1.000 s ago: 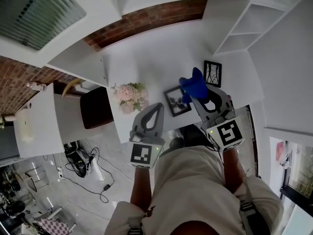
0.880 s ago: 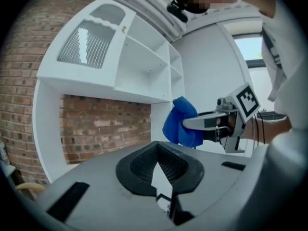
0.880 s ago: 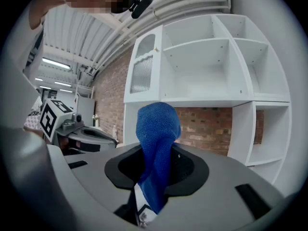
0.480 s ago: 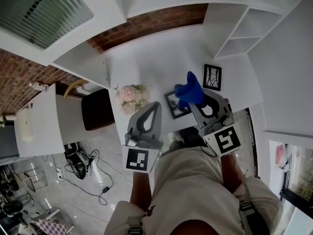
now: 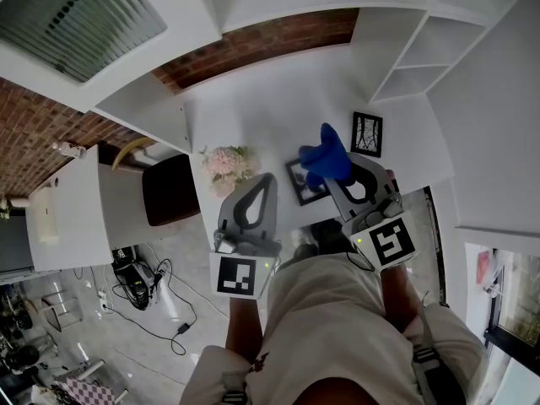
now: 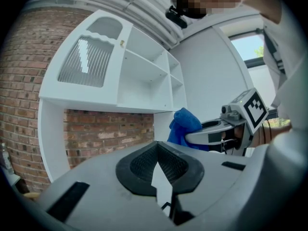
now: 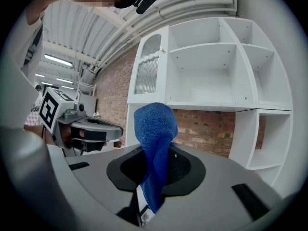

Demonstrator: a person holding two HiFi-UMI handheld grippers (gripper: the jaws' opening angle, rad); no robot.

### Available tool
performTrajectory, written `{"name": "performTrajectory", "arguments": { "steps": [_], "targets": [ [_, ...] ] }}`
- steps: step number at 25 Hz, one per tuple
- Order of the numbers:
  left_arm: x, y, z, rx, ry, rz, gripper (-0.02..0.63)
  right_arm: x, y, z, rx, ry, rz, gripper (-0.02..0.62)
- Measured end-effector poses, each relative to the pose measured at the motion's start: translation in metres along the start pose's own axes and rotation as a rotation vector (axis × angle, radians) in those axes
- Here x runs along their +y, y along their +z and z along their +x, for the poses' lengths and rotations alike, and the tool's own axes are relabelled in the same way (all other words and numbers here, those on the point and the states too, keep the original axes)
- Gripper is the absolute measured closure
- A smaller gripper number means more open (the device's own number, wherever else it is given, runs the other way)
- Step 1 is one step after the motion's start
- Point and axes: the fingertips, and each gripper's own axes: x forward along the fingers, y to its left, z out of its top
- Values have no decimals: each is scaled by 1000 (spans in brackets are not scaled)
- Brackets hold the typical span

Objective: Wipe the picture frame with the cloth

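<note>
A small black picture frame [image 5: 300,184] stands on the white table [image 5: 253,108], its upper right corner hidden behind the blue cloth [image 5: 327,155]. My right gripper [image 5: 334,169] is shut on that cloth, which sticks up from the jaws [image 7: 155,121] and hangs just above the frame. A second black frame [image 5: 366,132] stands further right. My left gripper [image 5: 269,182] hovers left of the small frame, shut with nothing in it. In the left gripper view the cloth [image 6: 183,126] shows at the right. Neither gripper view shows a frame.
A bunch of pink flowers [image 5: 225,164] stands on the table just beyond the left gripper. A dark stool [image 5: 168,188] sits at the table's left. White shelves [image 5: 430,40] rise at the right, and a brick wall [image 5: 261,28] runs behind the table.
My right gripper has carried the cloth slightly left over the small frame. The left gripper has drifted a little left and nearer to me. Over the last half second almost nothing moved.
</note>
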Motion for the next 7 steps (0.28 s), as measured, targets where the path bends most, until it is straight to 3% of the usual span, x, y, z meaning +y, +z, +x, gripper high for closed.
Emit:
{"name": "performTrajectory", "arguments": {
  "steps": [7],
  "targets": [
    [2,3,-2,-5,5,9,603,5,1,1,2,5,0,520]
  ]
}}
